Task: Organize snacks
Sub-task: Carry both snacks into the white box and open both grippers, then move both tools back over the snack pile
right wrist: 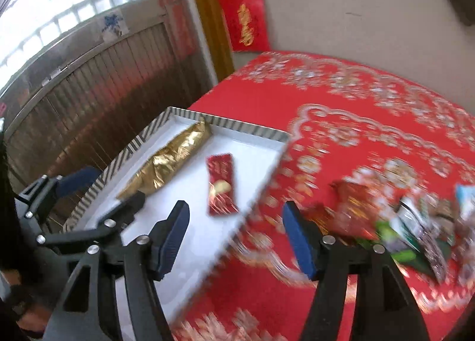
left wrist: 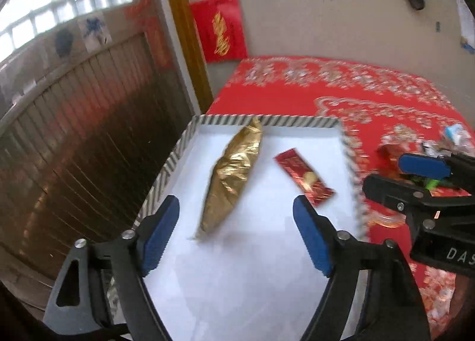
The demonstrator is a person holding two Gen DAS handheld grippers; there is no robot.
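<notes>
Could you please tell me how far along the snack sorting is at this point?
Done: a gold bag and a red packet lie in the tray. In hand: nothing; the left gripper and right gripper both have open, empty jaws. Left: a pile of snacks waits on the red cloth beside the tray.

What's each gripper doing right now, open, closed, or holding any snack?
Left gripper: open, empty; the gold packet lies loose in the tray.
Right gripper: open, empty, over the tray's edge beside the red packet.
</notes>
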